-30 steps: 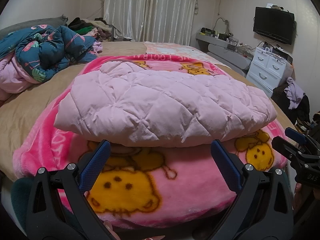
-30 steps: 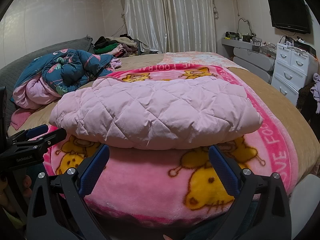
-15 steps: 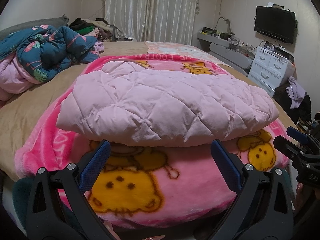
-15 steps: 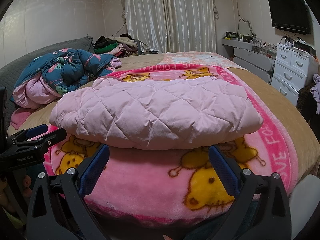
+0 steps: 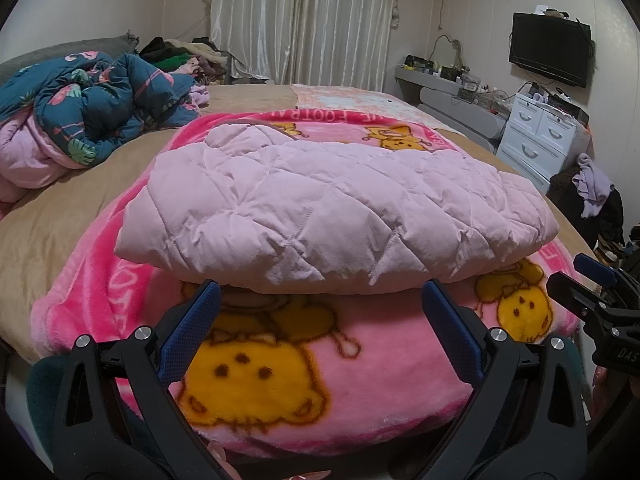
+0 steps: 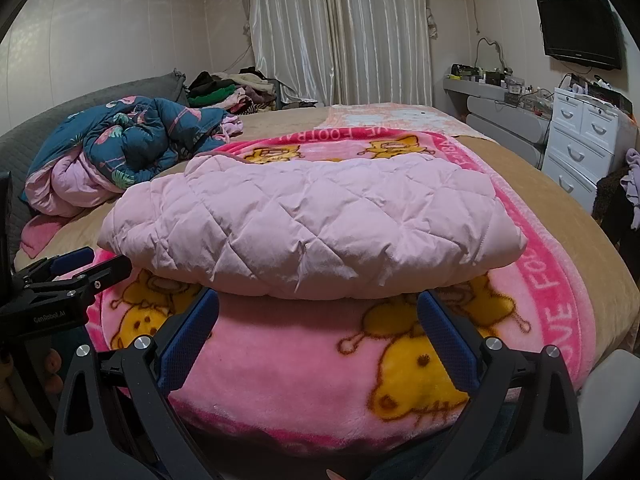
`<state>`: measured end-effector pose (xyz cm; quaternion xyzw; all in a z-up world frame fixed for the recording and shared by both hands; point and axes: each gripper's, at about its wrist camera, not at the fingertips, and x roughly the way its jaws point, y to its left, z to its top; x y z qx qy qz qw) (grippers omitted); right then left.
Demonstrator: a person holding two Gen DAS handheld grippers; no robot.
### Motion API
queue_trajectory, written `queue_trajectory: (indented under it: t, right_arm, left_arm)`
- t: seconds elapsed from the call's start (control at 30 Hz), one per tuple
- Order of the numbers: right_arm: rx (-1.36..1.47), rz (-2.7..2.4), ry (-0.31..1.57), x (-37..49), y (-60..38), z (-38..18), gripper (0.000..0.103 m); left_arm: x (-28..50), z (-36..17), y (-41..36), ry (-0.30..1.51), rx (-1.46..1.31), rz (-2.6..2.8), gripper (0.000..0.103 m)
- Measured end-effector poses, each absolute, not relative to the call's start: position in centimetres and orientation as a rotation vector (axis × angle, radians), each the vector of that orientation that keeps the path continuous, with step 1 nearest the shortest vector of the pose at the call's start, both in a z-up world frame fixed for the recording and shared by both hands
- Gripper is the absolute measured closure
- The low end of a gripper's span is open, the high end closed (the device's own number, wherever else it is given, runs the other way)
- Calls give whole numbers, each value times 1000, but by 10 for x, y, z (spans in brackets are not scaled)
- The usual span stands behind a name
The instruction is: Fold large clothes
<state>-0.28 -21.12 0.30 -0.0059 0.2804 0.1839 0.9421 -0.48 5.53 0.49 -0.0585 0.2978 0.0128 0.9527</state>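
Bed (image 5: 60,216) with folded pink quilted coat (image 5: 332,208) unmoved as before, both claws (image 5: 320,304) (image 6: 318,310) gaping, empty

Both wrist views sit low at the foot edge of the bed (image 5: 60,216), facing up its length toward the curtains (image 5: 304,20), close to the folded pink quilted garment (image 5: 332,208). The left view stands left of the right view; both share the garment, the cartoon blanket (image 6: 304,376) and each other's gripper at frame edge.
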Motion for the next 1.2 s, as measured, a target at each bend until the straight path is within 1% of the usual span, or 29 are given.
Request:
queue_trajectory:
  t: [0.47, 0.73, 0.93, 1.03, 1.1, 1.17, 1.2]
  right_arm:
    - [-16, 373, 574, -3, -211, 3, 4]
    - [-20, 375, 577, -3, -211, 3, 4]
    - [8, 357, 570, -3, -226, 3, 4]
    - [74, 288, 555, 1, -264, 4, 4]
    - [111, 204, 551, 7, -297, 3, 4]
    - [154, 42, 559, 17, -358, -8, 4]
    - [172, -40, 566, 21, -388, -15, 4]
  left_arm:
    - [-7, 5, 62, 600, -157, -11, 9]
    - [-5, 0, 62, 634, -162, -13, 9]
    - [-2, 1, 73, 623, -195, 14, 9]
    - [7, -1, 95, 639, -217, 73, 9]
    - [14, -1, 126, 637, -241, 137, 9]
    - [20, 0, 160, 638, -258, 204, 9]
    - [25, 0, 190, 640, -265, 268, 9]
